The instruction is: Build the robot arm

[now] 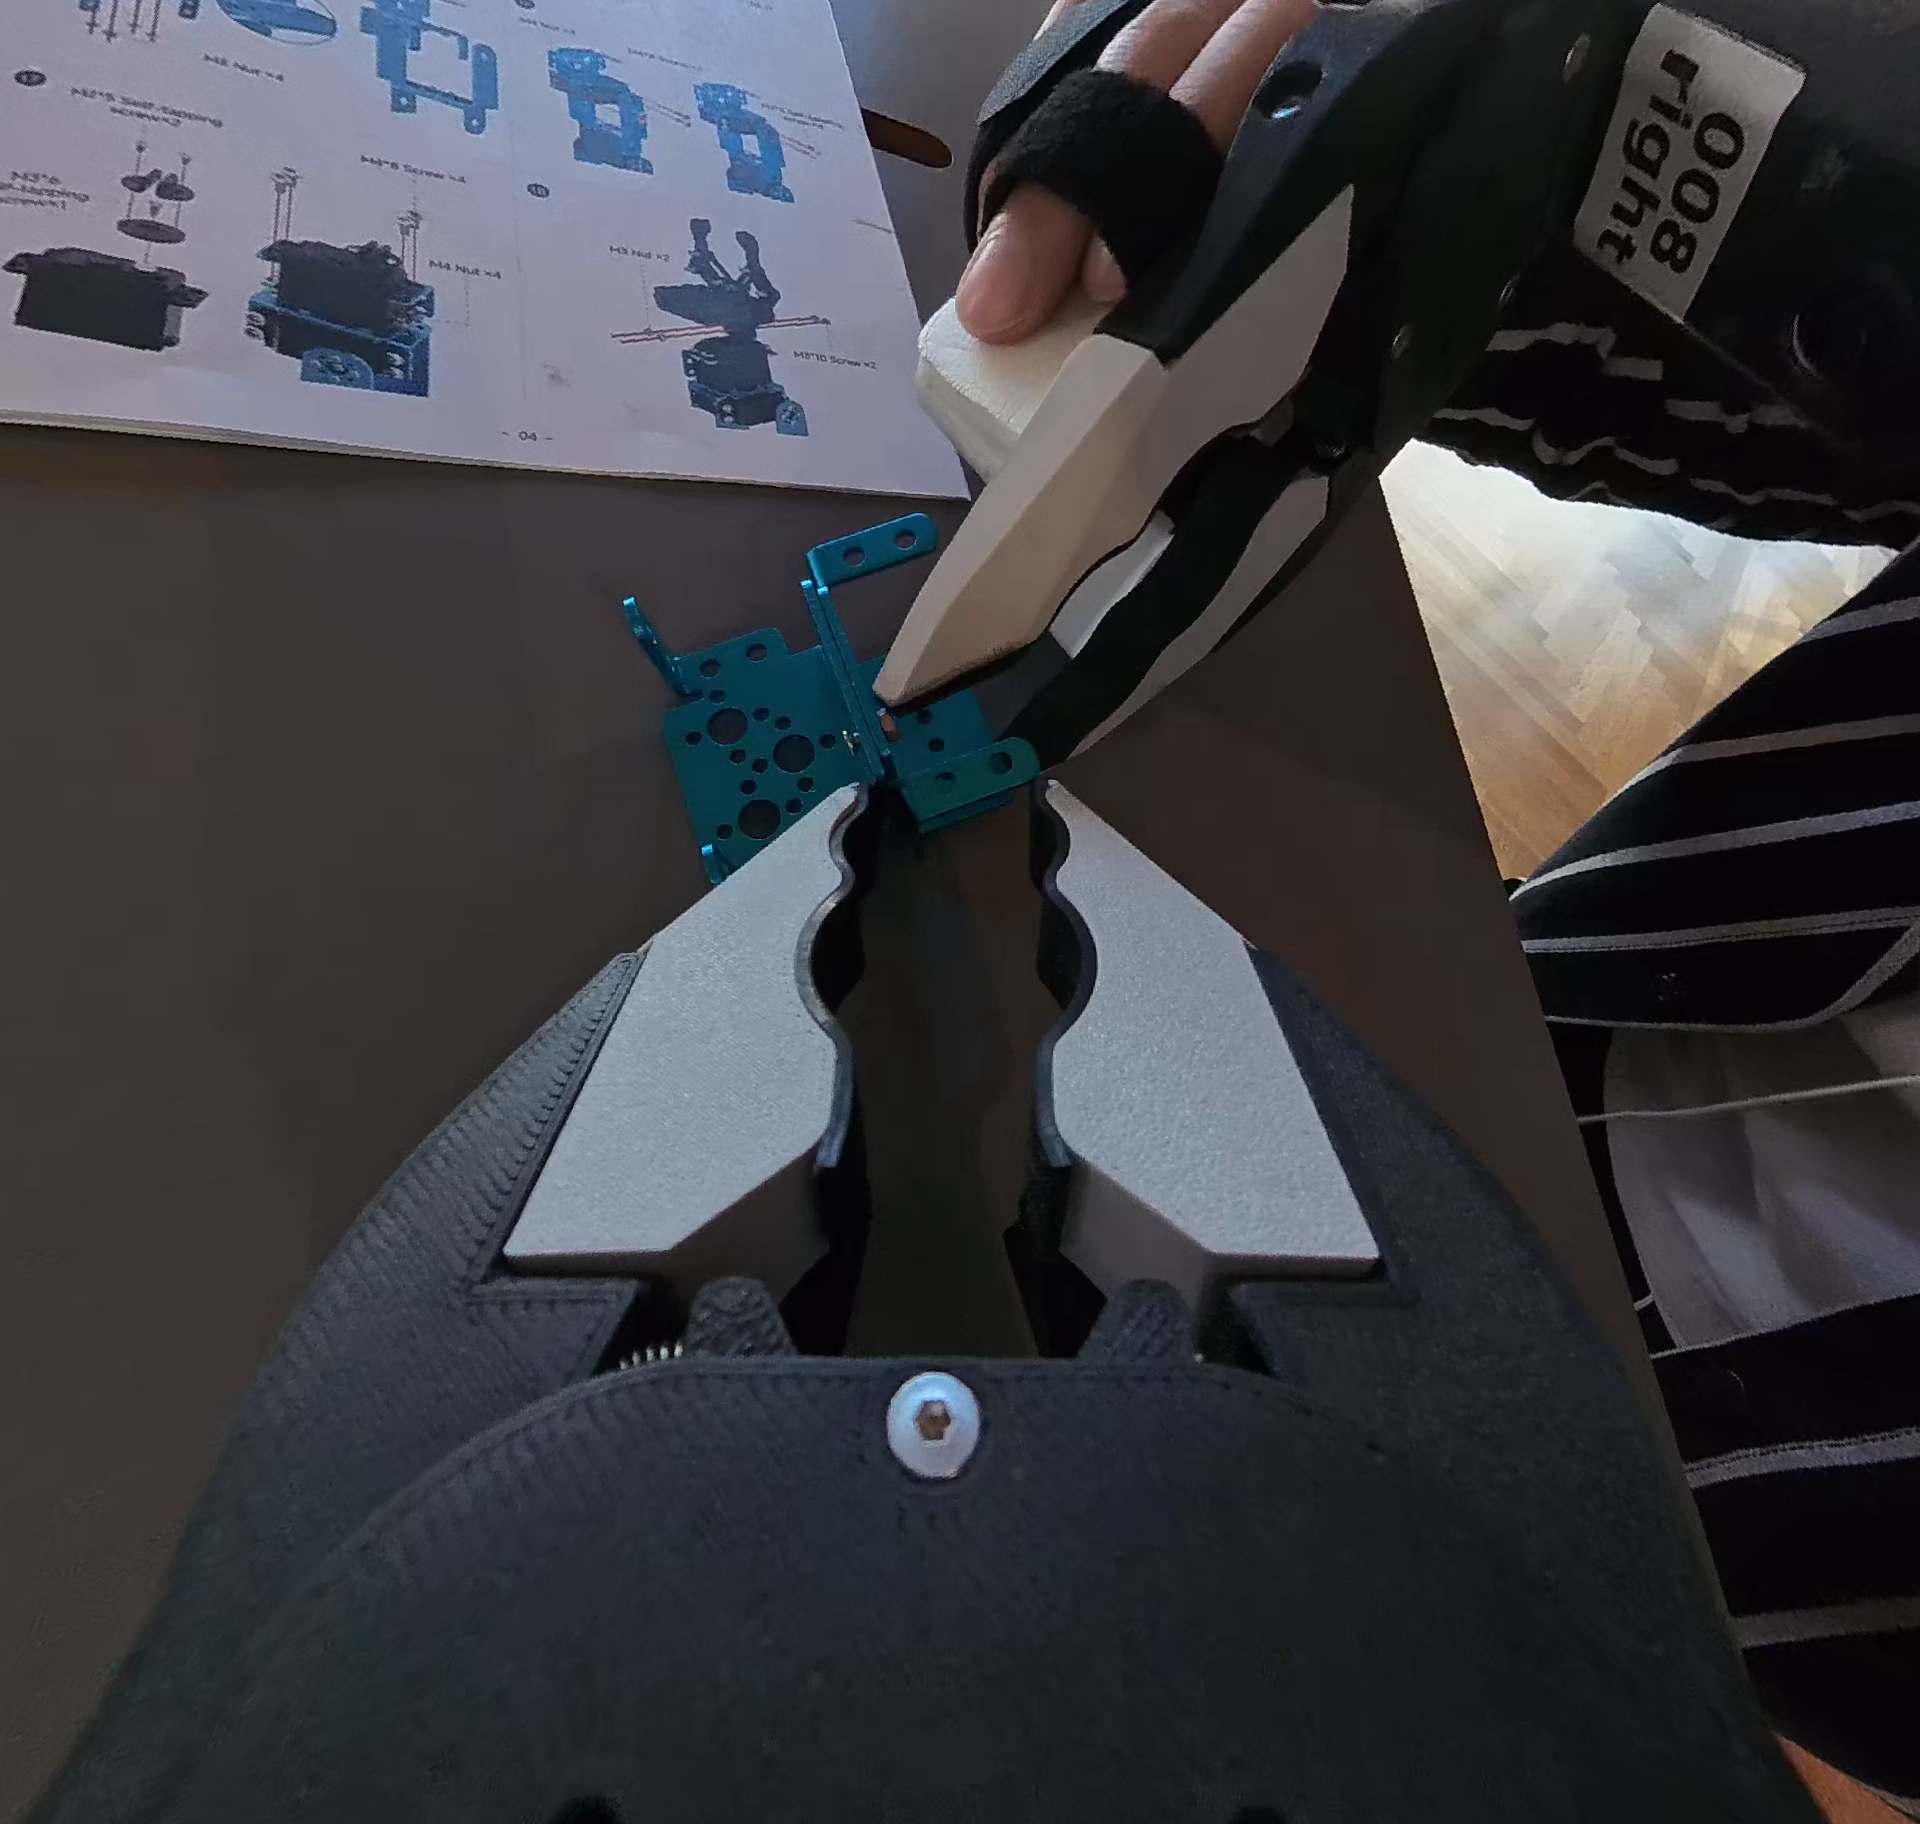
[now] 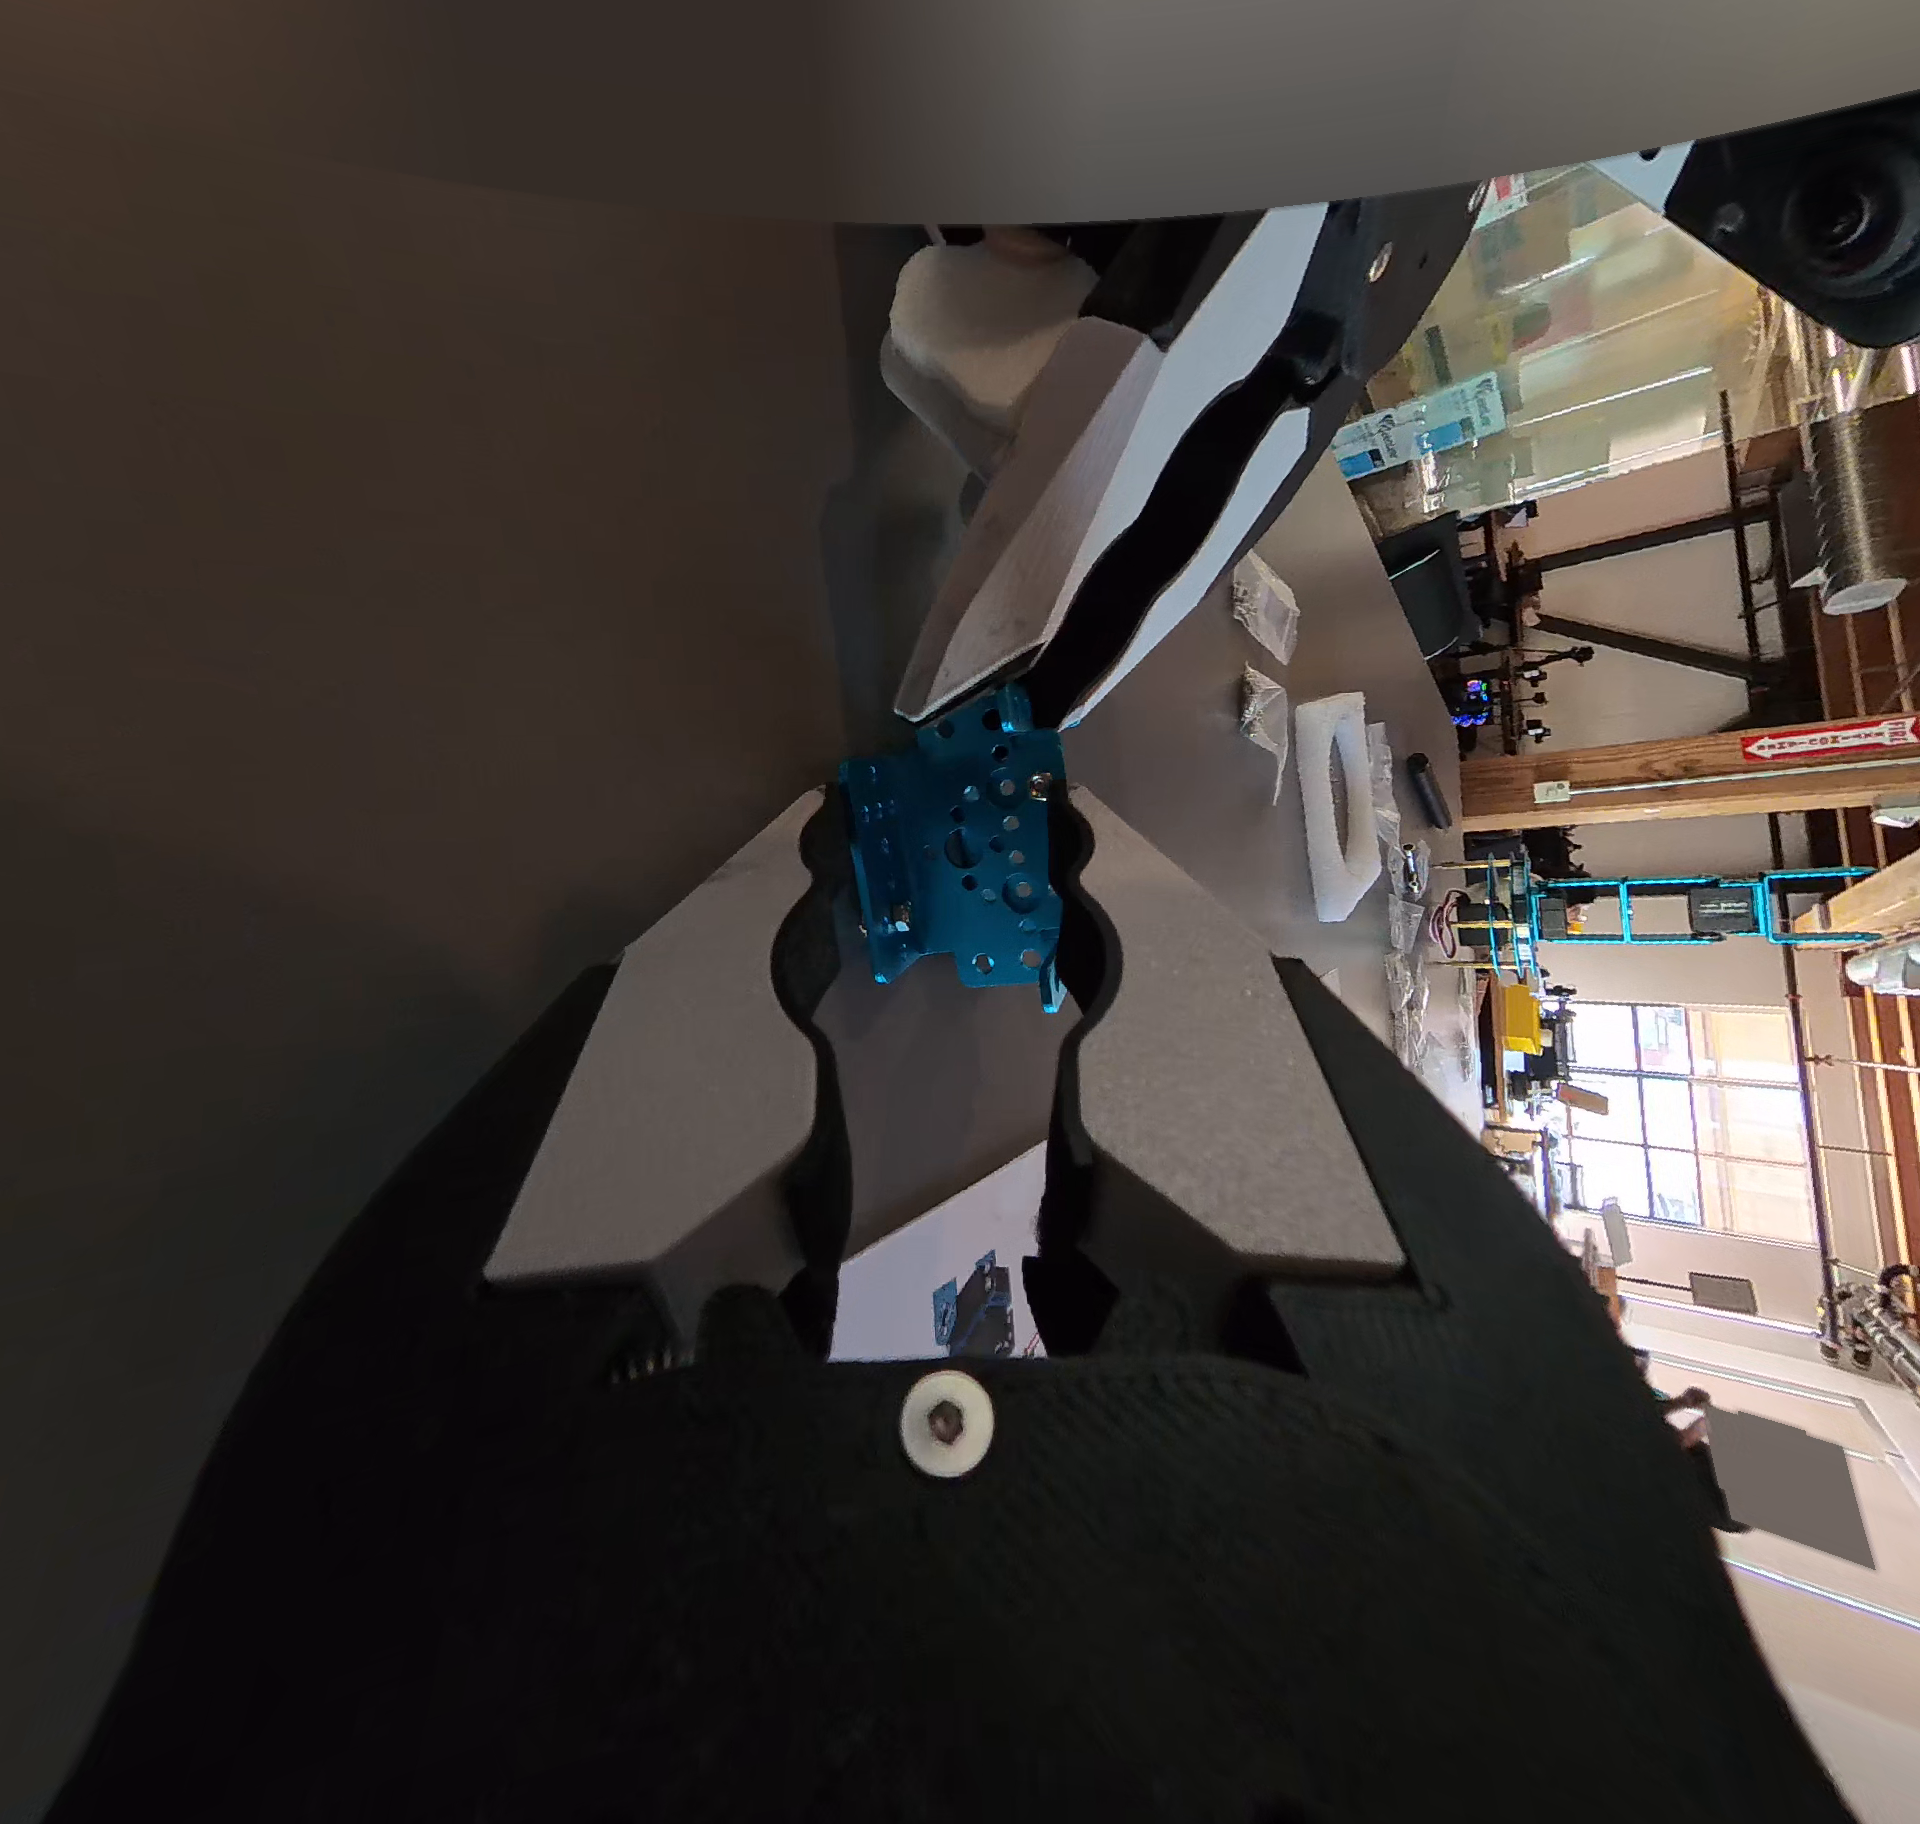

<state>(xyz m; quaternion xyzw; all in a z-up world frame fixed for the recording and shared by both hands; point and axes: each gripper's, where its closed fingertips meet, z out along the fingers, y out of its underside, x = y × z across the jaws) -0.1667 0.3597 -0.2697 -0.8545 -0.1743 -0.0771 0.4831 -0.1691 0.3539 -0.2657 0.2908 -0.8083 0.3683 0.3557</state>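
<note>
A blue metal bracket assembly (image 1: 769, 746) with many round holes sits between both grippers, just over the dark brown table (image 1: 312, 787). My left gripper (image 1: 951, 792) closes on the assembly's near edge, its fingertips (image 1: 847, 818) touching the upright plate and a small flange. My right gripper (image 1: 961, 714) comes down from the upper right and is shut on the same assembly. In the right wrist view the assembly (image 2: 956, 870) fills the gap in my right gripper (image 2: 945, 798), and my left gripper (image 2: 992, 720) holds its far end. A small silver screw (image 2: 1037, 787) shows in it.
A printed instruction sheet (image 1: 416, 195) lies on the table behind the assembly. A hand (image 1: 1049, 247) holds the right gripper, and a striped sleeve (image 1: 1714, 922) is at the right. A white foam piece (image 2: 1335, 818) and small bags of parts (image 2: 1262, 611) lie farther along the table. The tips of both grippers are at nearly the same place.
</note>
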